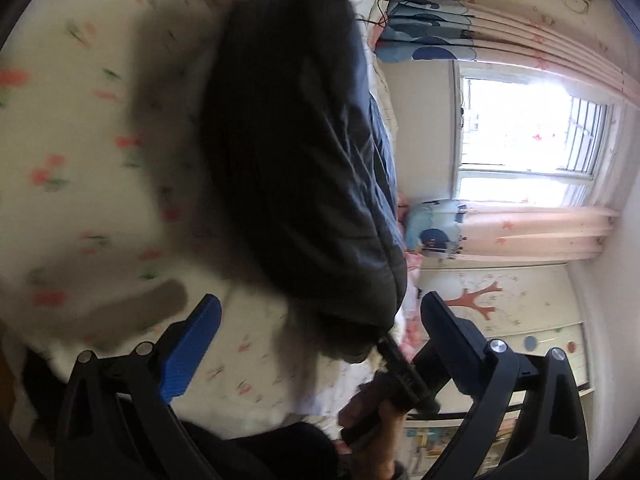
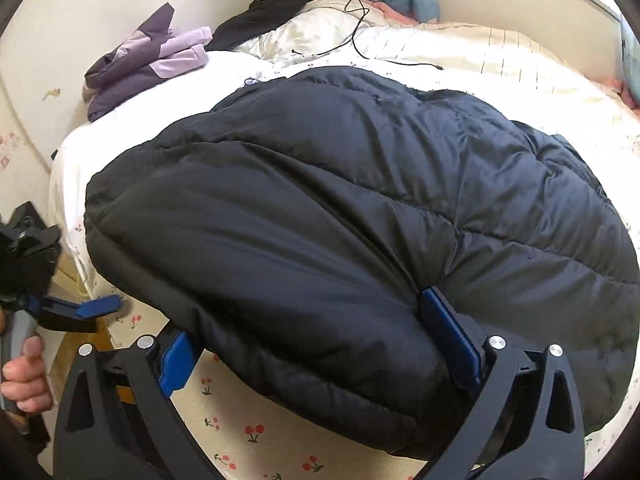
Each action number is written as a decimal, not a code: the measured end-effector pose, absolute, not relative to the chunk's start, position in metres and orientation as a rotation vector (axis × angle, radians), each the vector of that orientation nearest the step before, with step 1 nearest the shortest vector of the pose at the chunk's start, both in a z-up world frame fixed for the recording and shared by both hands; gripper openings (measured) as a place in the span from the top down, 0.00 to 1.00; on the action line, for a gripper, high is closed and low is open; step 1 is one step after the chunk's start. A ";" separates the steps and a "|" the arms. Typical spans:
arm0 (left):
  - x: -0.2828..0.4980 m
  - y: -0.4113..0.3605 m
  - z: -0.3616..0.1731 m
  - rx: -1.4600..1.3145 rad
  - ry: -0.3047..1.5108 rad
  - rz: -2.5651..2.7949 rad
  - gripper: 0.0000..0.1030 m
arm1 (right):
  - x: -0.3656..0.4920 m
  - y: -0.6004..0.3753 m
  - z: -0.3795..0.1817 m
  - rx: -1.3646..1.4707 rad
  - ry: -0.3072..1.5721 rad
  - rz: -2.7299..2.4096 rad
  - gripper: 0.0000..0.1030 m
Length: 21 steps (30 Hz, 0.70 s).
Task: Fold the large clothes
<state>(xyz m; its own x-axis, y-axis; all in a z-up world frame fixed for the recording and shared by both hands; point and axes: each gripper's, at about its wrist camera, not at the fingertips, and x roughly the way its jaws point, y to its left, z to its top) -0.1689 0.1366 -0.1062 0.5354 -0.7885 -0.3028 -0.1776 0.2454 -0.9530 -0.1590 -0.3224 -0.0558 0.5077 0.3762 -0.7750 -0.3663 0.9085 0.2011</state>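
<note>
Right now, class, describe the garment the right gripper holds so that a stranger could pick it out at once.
Start at the bed with its cherry-print sheet. Across its near end lies a big black puffer jacket, its bulky edge clamped in the right gripper. Unlike the small purple garment crumpled at the far corner, it is quilted, glossy and by far the largest item.

No readable text, label, brand, number or sign anywhere in either wrist view; faint marks on a dark bar too blurred to make out.
</note>
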 end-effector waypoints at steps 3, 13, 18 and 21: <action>-0.158 0.125 -0.113 -1.338 0.947 -0.512 0.07 | -0.164 -0.323 -0.056 0.024 0.942 0.462 0.07; -0.121 0.109 -0.112 -1.411 0.853 -0.390 0.07 | -0.166 -0.326 -0.073 -0.028 0.992 0.545 0.07; -0.123 0.105 -0.114 -1.384 0.845 -0.356 0.25 | -0.193 -0.371 -0.064 0.103 1.003 0.610 0.07; -0.129 0.110 -0.125 -1.413 0.853 -0.339 0.47 | -0.209 -0.415 -0.067 0.249 1.037 0.610 0.07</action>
<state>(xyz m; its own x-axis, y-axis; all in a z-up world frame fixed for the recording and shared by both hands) -0.1291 0.1100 -0.1246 0.6695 -0.6726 -0.3153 -0.2732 0.1717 -0.9465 -0.2095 -0.4153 -0.0668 0.3627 0.5811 -0.7286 -0.3541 0.8091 0.4690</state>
